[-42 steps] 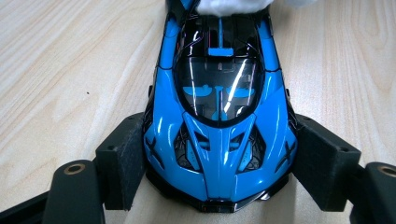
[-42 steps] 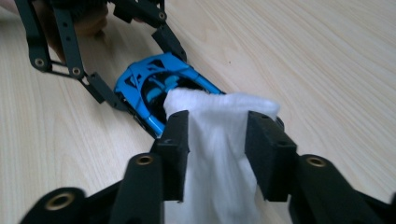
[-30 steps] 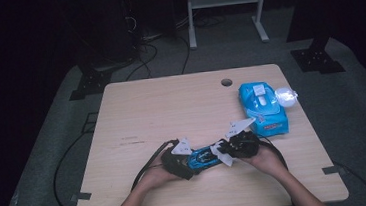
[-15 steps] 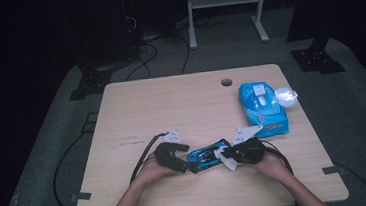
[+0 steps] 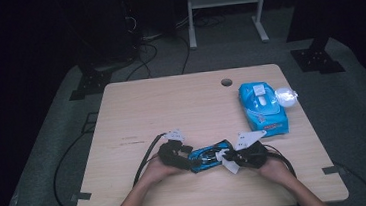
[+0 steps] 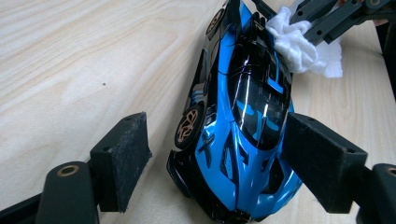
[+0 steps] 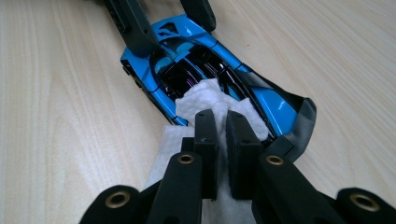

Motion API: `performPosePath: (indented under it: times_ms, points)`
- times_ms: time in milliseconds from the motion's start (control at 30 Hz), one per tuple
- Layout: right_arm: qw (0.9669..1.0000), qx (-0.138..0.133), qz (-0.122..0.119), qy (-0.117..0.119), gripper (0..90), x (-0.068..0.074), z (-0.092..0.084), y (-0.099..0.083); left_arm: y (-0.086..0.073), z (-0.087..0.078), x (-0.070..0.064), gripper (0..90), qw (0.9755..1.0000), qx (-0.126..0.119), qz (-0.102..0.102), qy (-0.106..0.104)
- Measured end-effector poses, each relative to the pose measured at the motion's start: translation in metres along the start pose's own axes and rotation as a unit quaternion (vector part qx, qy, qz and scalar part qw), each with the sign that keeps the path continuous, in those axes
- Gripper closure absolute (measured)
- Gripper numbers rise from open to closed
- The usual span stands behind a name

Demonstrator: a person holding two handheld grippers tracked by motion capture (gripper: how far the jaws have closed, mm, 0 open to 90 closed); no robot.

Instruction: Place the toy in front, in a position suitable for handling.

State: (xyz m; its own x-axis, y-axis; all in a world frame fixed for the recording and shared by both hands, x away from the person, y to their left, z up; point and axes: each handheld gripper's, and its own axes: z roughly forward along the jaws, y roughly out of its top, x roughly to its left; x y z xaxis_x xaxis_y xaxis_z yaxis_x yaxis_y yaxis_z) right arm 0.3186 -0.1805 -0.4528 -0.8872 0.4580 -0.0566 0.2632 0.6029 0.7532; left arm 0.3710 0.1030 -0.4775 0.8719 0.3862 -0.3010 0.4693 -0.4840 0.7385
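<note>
My forearms came in from the table's near edge, both hands low and facing each other over the toy car (image 5: 208,157). From above, my hands and the gripper bodies hid most of it. My left gripper (image 6: 215,154) straddled one end, its jaws having just been closing: one pad lay against the car's side, the other stood clear of the wheel. My right gripper (image 7: 228,130) was clamped tight on a white wipe (image 7: 205,100) pressed onto the roof.
</note>
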Motion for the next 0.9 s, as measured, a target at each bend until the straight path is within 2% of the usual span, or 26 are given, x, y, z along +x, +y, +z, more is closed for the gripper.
performPosePath:
  times_ms: [133,167,267,367,467,533,633,700,767,800,833,867,900]
  points:
    - [1.0,0.004,-0.003,0.002,83.3,0.003,-0.002,-0.001,0.0,0.001,-0.004,24.3,0.9999,0.004,0.006,-0.011]
    - [1.0,0.003,-0.006,0.001,83.3,0.004,-0.003,-0.002,0.001,0.001,-0.006,25.9,0.9998,0.007,0.014,-0.015]
    - [1.0,0.0,-0.003,0.003,83.3,0.005,-0.004,-0.004,0.002,0.002,-0.009,26.2,0.9996,0.004,0.021,-0.016]
    - [0.9999,-0.008,0.005,0.004,83.3,0.006,-0.005,-0.008,0.002,0.003,-0.012,34.5,0.999,0.008,0.031,-0.031]
    - [0.9999,-0.008,0.005,0.006,83.3,0.006,-0.005,-0.009,0.002,0.003,-0.014,36.0,0.999,0.007,0.036,-0.026]
    - [0.9999,-0.008,0.004,0.005,83.4,0.007,-0.006,-0.009,0.002,0.001,-0.015,41.3,0.9992,0.001,0.031,-0.024]
    - [0.9999,-0.01,0.006,0.004,83.4,0.009,-0.007,-0.011,0.002,0.0,-0.019,42.0,0.9986,0.0,0.049,-0.017]
    - [0.9999,-0.008,0.006,0.005,83.4,0.009,-0.007,-0.012,0.002,-0.001,-0.023,43.2,0.9975,0.0,0.07,-0.008]
    - [0.9999,-0.007,0.008,0.009,83.4,0.011,-0.008,-0.014,0.001,-0.002,-0.03,44.5,0.9948,-0.003,0.101,0.006]
    - [0.9999,-0.007,0.008,0.009,83.4,0.011,-0.008,-0.014,0.001,-0.003,-0.032,44.5,0.993,-0.001,0.117,0.014]
    - [0.9999,-0.002,0.013,0.01,83.4,0.012,-0.009,-0.015,0.001,-0.003,-0.04,45.1,0.9893,0.0,0.142,0.031]
    - [0.9999,-0.002,0.013,0.01,83.4,0.012,-0.009,-0.015,0.001,-0.003,-0.04,45.4,0.9893,0.0,0.142,0.031]
    - [0.9998,0.003,0.012,0.013,83.4,0.013,-0.01,-0.015,0.001,-0.003,-0.044,45.8,0.9854,-0.001,0.166,0.038]
